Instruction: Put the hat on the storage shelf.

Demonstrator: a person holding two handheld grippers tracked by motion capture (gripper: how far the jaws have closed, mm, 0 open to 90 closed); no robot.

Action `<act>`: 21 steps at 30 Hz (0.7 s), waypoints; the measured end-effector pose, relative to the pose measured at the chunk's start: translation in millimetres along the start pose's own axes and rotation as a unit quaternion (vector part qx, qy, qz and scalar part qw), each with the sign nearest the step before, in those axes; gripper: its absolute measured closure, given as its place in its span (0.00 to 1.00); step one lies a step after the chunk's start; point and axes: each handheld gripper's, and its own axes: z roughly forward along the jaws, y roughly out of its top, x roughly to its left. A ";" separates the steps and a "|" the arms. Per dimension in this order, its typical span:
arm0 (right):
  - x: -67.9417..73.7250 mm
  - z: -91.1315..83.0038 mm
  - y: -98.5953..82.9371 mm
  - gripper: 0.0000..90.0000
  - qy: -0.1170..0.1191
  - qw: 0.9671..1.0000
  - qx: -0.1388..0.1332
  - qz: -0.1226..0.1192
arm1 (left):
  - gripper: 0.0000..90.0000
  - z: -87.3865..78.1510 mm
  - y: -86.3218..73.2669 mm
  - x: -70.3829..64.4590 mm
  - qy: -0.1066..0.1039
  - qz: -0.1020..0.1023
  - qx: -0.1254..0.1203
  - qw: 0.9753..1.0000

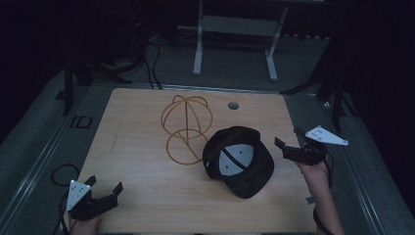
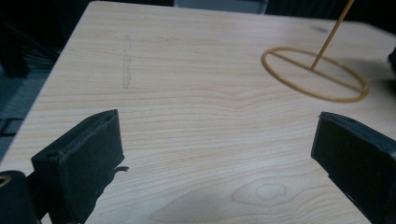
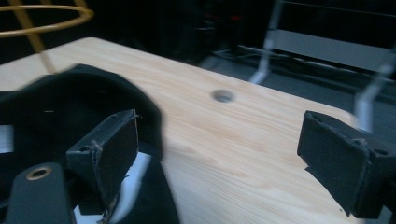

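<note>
Two grippers are sitting wide open in the high view: left gripper [image 1: 108, 192] at lower left, right gripper [image 1: 288, 139] at right, just beside the black cap [image 1: 244, 161] lying centre-right on the table [image 1: 142, 147], next to a gold wire stand [image 1: 187, 128]. Left gripper view: jaws are gaping over bare wood, the stand's ring at upper right. Right gripper view: jaws are spreading empty, the cap at lower left.

A pale wooden table [image 1: 147, 196] carries two things. A black cap [image 1: 240, 161] lies upside down (its grey lining showing) toward the right edge. Just left of it, near the middle, stands a yellow wire hat stand [image 1: 185, 128]. A small round hole [image 1: 233, 105] sits near the far edge.
</note>
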 end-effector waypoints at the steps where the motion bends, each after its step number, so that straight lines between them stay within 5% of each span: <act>1: 5.6 9.7 2.8 0.14 0.012 1.000 0.008 -0.008 | 0.03 -0.5 0.3 -1.5 -0.005 0.006 -0.001 1.000; 6: 18.4 31.0 6.0 0.22 0.037 0.997 0.049 -0.052 | 0.03 -1.4 0.7 -8.1 -0.008 0.036 -0.004 0.999; 9: 25.3 46.5 5.9 0.24 0.055 0.995 0.068 -0.052 | 0.03 -1.5 0.9 -9.6 -0.017 0.037 -0.006 0.999; 16: 36.1 77.1 8.0 0.31 0.060 0.992 0.099 -0.057 | 0.03 -1.2 0.6 -8.6 -0.025 0.035 -0.006 0.999; 21: 45.0 98.7 11.4 0.45 0.053 0.986 0.129 -0.087 | 0.03 -0.3 0.2 -8.8 -0.028 0.035 -0.002 0.999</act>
